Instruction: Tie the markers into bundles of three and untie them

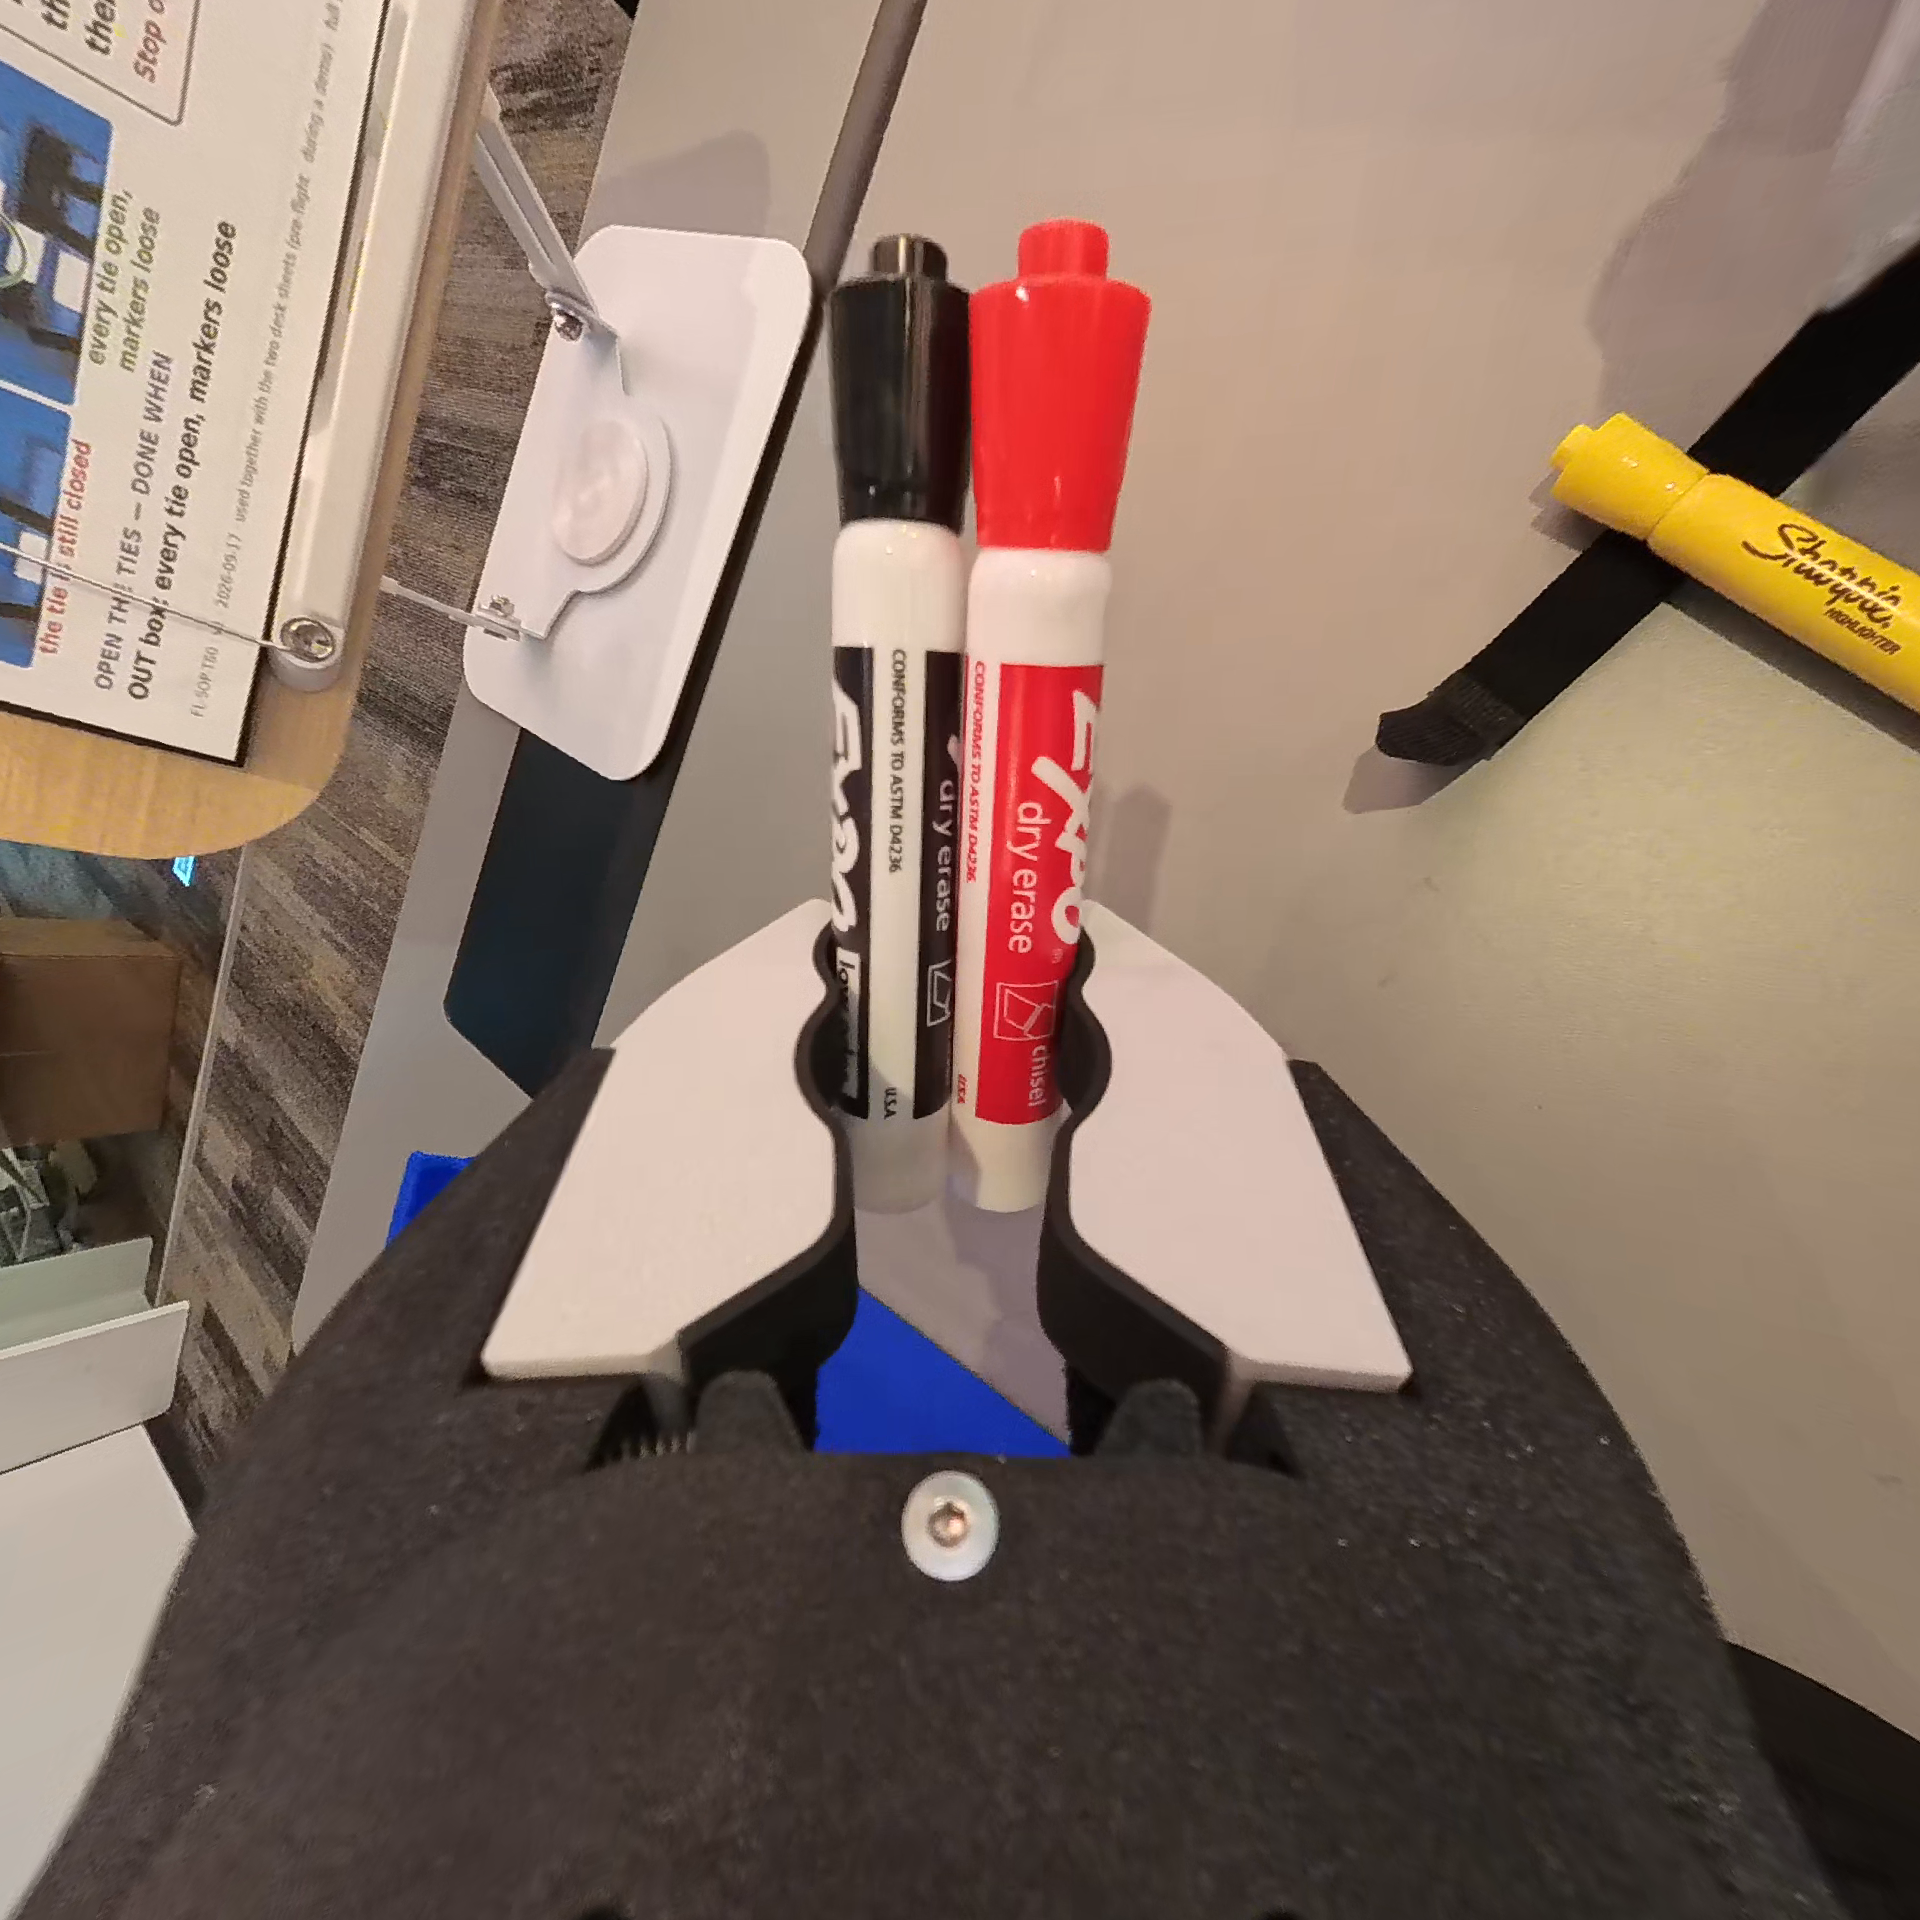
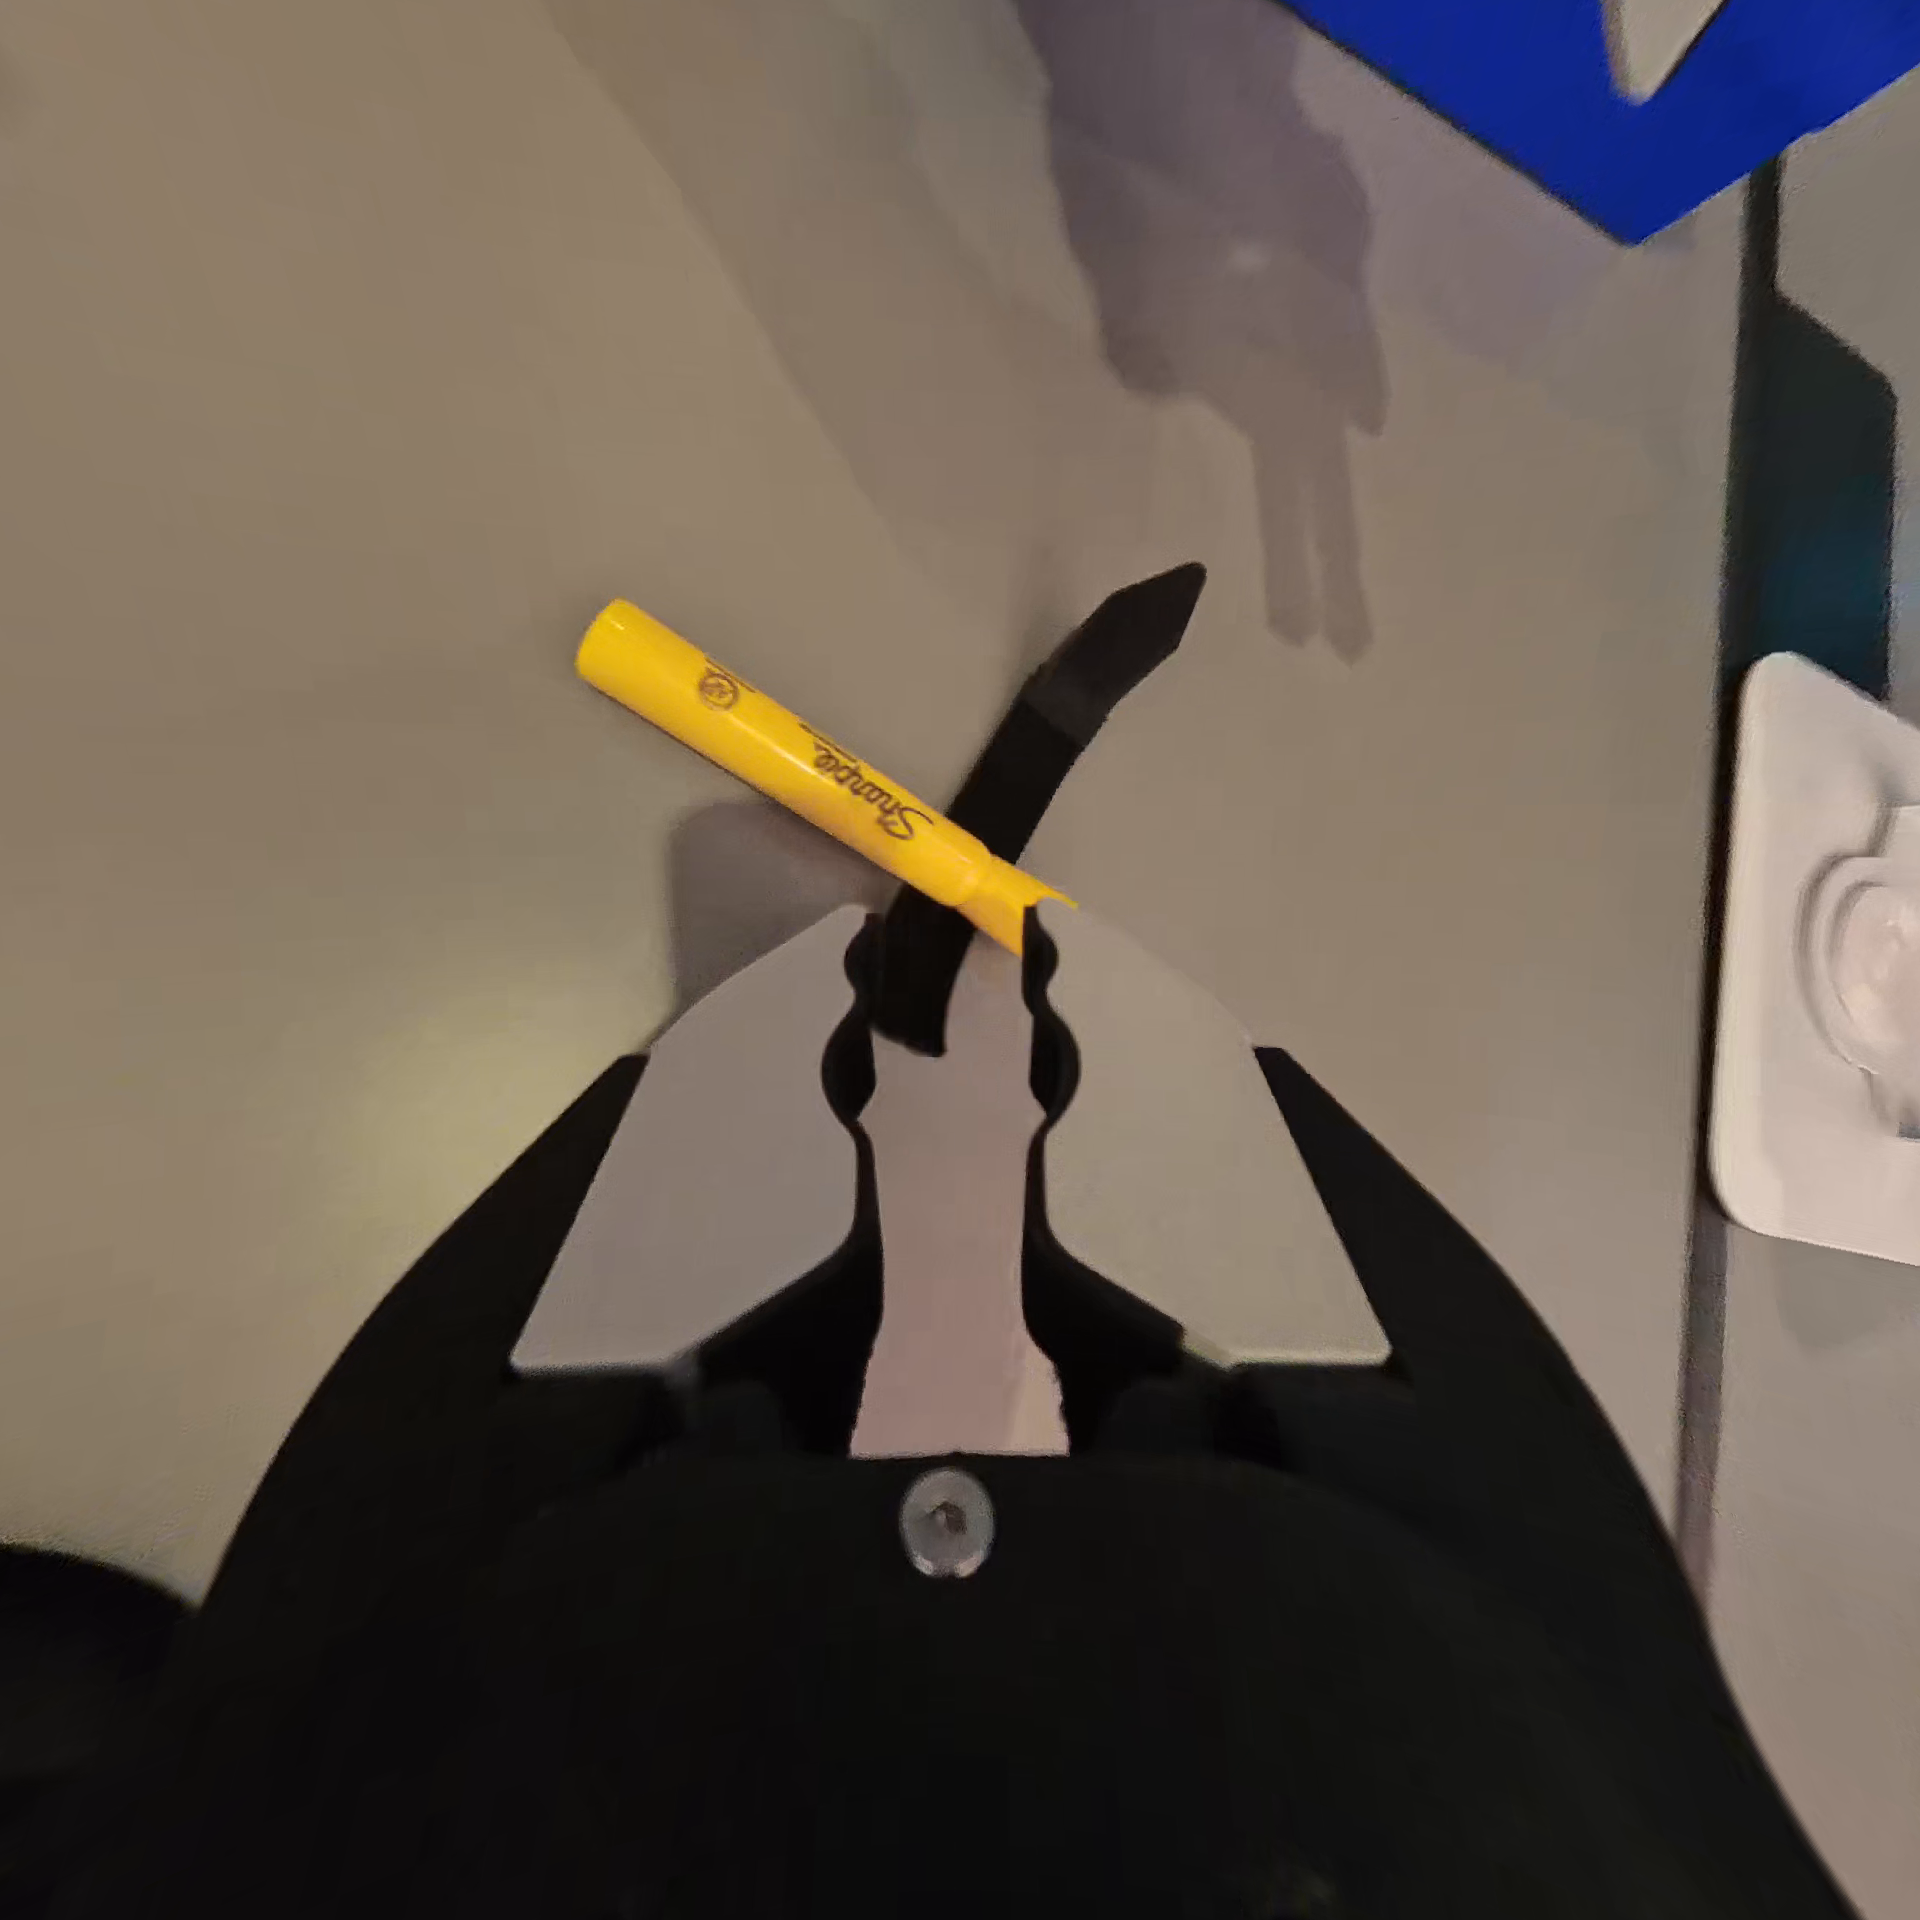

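My left gripper [image 1: 951,935] is shut on a black dry-erase marker [image 1: 894,623] and a red dry-erase marker [image 1: 1039,623]. They sit side by side between the fingers, caps pointing away, held above the table. A yellow highlighter [image 1: 1766,561] lies on the table at the right, across a black strap tie [image 1: 1538,644]. In the right wrist view, the highlighter [image 2: 790,748] crosses the strap [image 2: 1091,675] just ahead of my right gripper [image 2: 948,935]. The right gripper is open, and the strap's near end lies loose between its fingertips.
A white mounting plate [image 1: 634,499] with thin metal arms sits at the table's edge; it also shows in the right wrist view [image 2: 1808,935]. A wooden board with a printed sheet [image 1: 156,364] stands at the left. A blue box [image 2: 1558,83] sits at the far right. The gap from one gripper's tips to the other's is roughly 20 cm. To the yellow highlighter [image 1: 1766,561]: right tips about 4 cm, left tips about 15 cm. The right camera catches it too, in the right wrist view [image 2: 913,811]. The black strap tie [image 1: 1538,644] is closer to my right gripper, around 7 cm from its tips; the left tips are 15 cm off. It is also in sight in the right wrist view [image 2: 1030,777].
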The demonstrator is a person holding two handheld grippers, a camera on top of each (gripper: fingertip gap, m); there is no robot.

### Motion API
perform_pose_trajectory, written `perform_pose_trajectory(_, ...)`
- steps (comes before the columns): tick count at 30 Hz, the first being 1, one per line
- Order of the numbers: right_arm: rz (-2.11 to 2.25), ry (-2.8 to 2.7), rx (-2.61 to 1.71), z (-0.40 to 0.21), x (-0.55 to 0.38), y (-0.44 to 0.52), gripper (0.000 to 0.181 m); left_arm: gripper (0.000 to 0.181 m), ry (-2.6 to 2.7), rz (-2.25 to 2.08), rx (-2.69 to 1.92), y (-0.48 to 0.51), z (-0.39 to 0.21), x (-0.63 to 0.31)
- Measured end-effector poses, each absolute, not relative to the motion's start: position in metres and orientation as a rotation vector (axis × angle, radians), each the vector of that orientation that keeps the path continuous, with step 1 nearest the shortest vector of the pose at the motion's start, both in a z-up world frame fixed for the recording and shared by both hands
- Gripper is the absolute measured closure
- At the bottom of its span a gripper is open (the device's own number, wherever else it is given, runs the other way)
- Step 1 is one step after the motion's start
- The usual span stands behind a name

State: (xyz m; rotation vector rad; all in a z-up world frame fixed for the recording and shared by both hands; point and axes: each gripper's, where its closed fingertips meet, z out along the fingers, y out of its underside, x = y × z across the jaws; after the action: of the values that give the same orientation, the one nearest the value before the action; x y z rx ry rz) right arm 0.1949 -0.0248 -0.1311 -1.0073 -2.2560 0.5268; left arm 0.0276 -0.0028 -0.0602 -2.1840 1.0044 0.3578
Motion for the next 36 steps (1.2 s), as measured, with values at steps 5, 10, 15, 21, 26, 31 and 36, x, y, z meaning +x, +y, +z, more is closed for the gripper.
perform_pose_trajectory(5, 0.633, -2.414, -1.031, -0.138, 0.177, -0.009, 0.155, 0.143, 1.021, 0.319, -2.185, -0.005, -0.062, 0.033)
perform_pose_trajectory(10, 0.485, -2.568, -0.893, -0.153, 0.175, -0.012, 0.160, 0.143, 1.043, 0.255, -2.196, -0.007, -0.065, 0.037)
perform_pose_trajectory(15, 0.417, -2.604, -0.874, -0.166, 0.173, -0.014, 0.158, 0.143, 1.063, 0.107, -2.196, -0.012, -0.067, 0.047)
perform_pose_trajectory(21, 0.512, -2.590, -0.935, -0.175, 0.167, -0.018, 0.162, 0.143, 1.074, -0.012, -2.170, -0.017, -0.063, 0.053)
perform_pose_trajectory(26, 0.635, -2.524, -0.958, -0.160, 0.166, -0.024, 0.162, 0.143, 1.050, 0.059, -2.182, -0.015, -0.060, 0.042)
perform_pose_trajectory(31, 0.667, -2.439, -0.965, -0.124, 0.166, -0.030, 0.163, 0.143, 1.025, 0.113, -2.206, -0.011, -0.064, 0.035)
perform_pose_trajectory(36, 0.626, -2.410, -0.936, -0.089, 0.175, -0.039, 0.163, 0.143, 1.036, 0.107, -2.229, -0.009, -0.074, 0.035)
